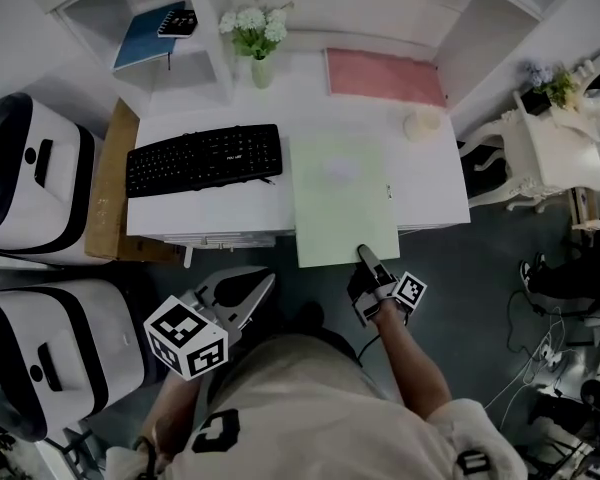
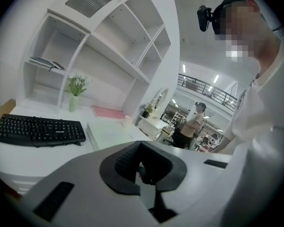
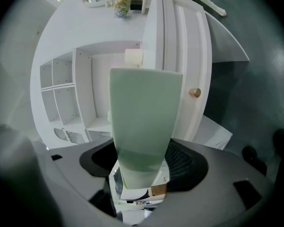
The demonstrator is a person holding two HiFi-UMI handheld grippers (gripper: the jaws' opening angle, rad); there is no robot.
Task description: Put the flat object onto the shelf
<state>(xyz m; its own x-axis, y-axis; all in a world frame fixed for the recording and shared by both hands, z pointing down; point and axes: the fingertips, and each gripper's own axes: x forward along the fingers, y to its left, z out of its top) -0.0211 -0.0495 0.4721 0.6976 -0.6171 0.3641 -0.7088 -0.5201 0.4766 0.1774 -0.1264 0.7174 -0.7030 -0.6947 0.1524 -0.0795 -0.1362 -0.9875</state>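
A pale green flat sheet (image 1: 340, 193) lies on the white desk (image 1: 430, 183), and its near end sticks out past the front edge. My right gripper (image 1: 368, 265) is at that overhanging end with one dark finger over the sheet. In the right gripper view the green sheet (image 3: 144, 112) runs up from between the jaws of the right gripper (image 3: 142, 174). The pads stand off it, so it is open. My left gripper (image 1: 255, 290) hangs below the desk front by my lap. It is shut and holds nothing (image 2: 144, 171). The white shelf unit (image 1: 195, 13) rises behind the desk.
A black keyboard (image 1: 204, 158) sits left of the sheet. Behind are a flower vase (image 1: 260, 40), a pink mat (image 1: 385, 75) and a small cream pot (image 1: 422, 123). A blue book (image 1: 148, 33) lies in a shelf bay. White machines (image 1: 30, 168) and a cardboard piece (image 1: 108, 183) stand left.
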